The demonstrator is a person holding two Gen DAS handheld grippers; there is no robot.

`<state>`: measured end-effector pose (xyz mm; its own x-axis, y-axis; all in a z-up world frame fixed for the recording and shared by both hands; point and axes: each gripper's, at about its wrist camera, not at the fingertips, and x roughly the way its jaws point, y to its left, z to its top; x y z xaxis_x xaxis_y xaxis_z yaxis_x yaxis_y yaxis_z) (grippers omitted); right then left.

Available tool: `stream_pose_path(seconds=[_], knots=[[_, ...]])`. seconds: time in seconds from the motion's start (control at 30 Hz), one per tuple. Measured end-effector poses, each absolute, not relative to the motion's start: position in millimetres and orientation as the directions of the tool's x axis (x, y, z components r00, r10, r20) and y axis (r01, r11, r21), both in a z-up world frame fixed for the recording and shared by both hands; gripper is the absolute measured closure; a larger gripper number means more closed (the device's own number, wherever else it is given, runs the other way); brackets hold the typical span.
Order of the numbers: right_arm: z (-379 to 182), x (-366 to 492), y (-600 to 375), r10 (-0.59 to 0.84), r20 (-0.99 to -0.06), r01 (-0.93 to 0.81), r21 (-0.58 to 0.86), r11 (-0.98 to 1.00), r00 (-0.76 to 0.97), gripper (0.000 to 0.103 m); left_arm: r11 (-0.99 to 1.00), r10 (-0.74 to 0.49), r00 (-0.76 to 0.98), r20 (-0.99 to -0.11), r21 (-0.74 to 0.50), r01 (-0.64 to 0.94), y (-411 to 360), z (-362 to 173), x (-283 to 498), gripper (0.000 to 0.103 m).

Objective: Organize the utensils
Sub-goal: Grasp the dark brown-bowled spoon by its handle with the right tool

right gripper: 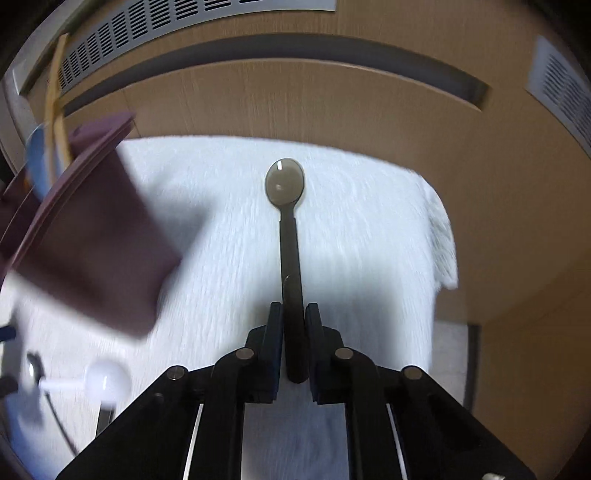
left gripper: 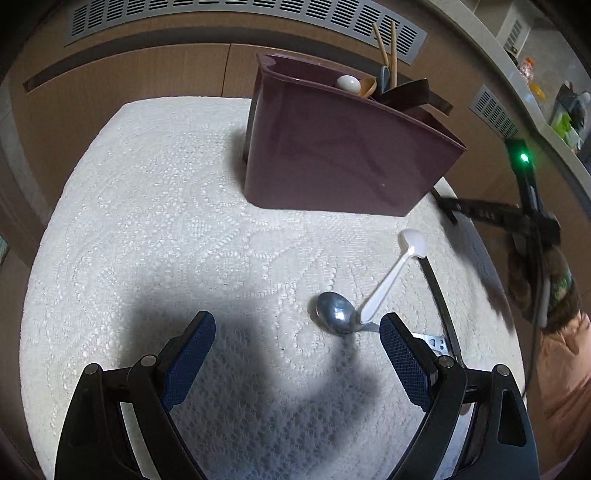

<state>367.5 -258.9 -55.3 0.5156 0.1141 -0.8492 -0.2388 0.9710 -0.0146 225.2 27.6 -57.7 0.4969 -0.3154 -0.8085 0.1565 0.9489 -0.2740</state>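
- Utensils: dark-handled spoon (right gripper: pixel 284 206) clamped by handle in right gripper (right gripper: pixel 294 317), bowl pointing ahead, probably bound for maroon caddy (right gripper: pixel 92 236) to its left.
- Left gripper (left gripper: pixel 297 325) spread wide, empty; metal spoon (left gripper: pixel 335 312) and white spoon (left gripper: pixel 391 273) lying just ahead, beside its right finger.

A white lace cloth (left gripper: pixel 155 206) covers the bench, whose far edge meets tan wood panels (right gripper: pixel 332 107) topped by grey slotted vents (left gripper: pixel 236 14).
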Motion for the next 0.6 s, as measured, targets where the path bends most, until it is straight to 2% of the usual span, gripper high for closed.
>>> stream_pose_path(seconds=[0.23,0.43,0.6], knots=[[-49.9,261.4,-252.8,0.145,-0.865,-0.236,0.032,0.971,0.48,0.093,0.933,-0.358,0.49,-0.795,-0.318,0.165,28.1,-59.4,211.6,0.012],[-41.2,177.7,-235.5,0.236,-0.865,-0.331,0.086,0.94,0.444,0.092,0.93,-0.367,0.493,-0.789,-0.323,0.174,28.3,-55.8,192.1,0.012],[-28.5,166.4,-227.1,0.218,-0.839,-0.326,0.052,0.944,0.499,0.077,0.944,-0.33,0.539,-0.775,-0.286,0.167,33.5,-46.5,179.5,0.012]])
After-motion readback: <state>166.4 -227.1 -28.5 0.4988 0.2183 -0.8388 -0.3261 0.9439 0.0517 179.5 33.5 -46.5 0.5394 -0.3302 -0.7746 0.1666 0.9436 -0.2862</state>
